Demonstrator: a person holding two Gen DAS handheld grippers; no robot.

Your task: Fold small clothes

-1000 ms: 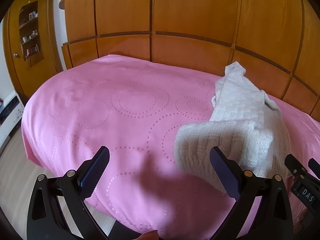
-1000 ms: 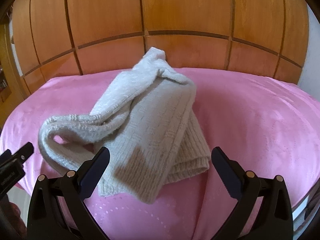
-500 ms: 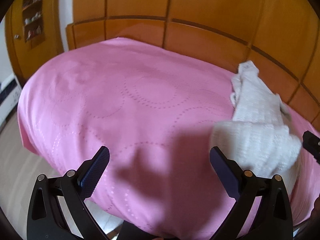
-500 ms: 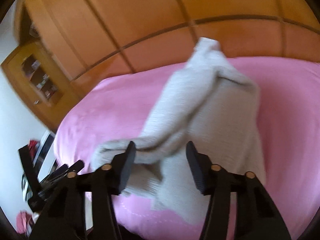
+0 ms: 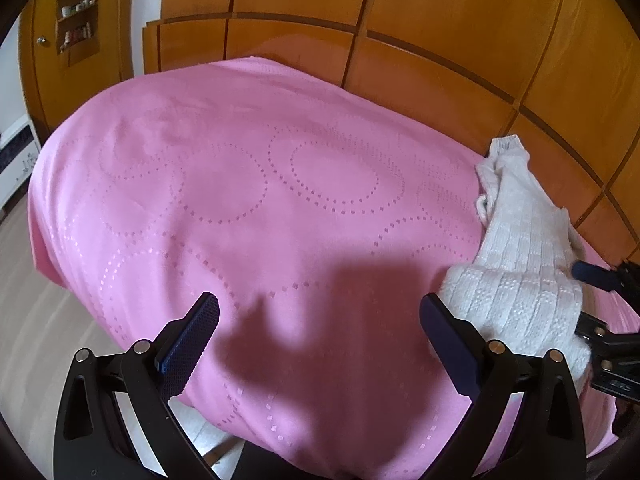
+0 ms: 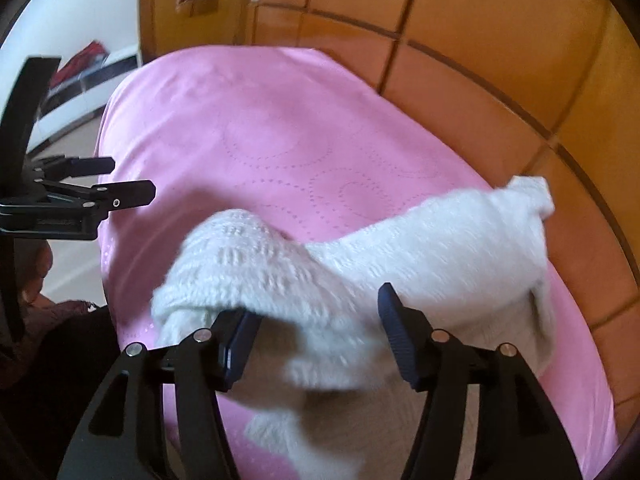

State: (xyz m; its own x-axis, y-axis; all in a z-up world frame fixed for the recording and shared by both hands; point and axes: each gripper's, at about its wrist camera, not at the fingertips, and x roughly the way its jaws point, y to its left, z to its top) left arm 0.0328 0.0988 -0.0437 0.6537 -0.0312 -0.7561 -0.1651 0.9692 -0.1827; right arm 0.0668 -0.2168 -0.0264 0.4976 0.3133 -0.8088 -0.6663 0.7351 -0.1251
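Observation:
A white knitted garment (image 5: pixel 520 264) lies crumpled on the pink bedspread (image 5: pixel 280 208) at the right side of the left wrist view. My left gripper (image 5: pixel 316 328) is open and empty over bare bedspread, left of the garment. In the right wrist view the garment (image 6: pixel 400 256) fills the middle. My right gripper (image 6: pixel 316 328) is partly closed, its fingers (image 6: pixel 240 344) on either side of a fold of the knit near its front edge; no firm grip shows. The right gripper also shows in the left wrist view (image 5: pixel 596 300), against the garment.
A wooden panelled wall (image 5: pixel 440 40) runs behind the bed. A wooden door with a shelf niche (image 5: pixel 76 12) stands at the far left. The floor (image 5: pixel 36 320) drops off past the bed's left edge. The left gripper shows in the right wrist view (image 6: pixel 100 188).
The right gripper swung left, went down to the garment's front edge and narrowed its jaws around a fold. The left gripper shifted left, away from the garment, still open.

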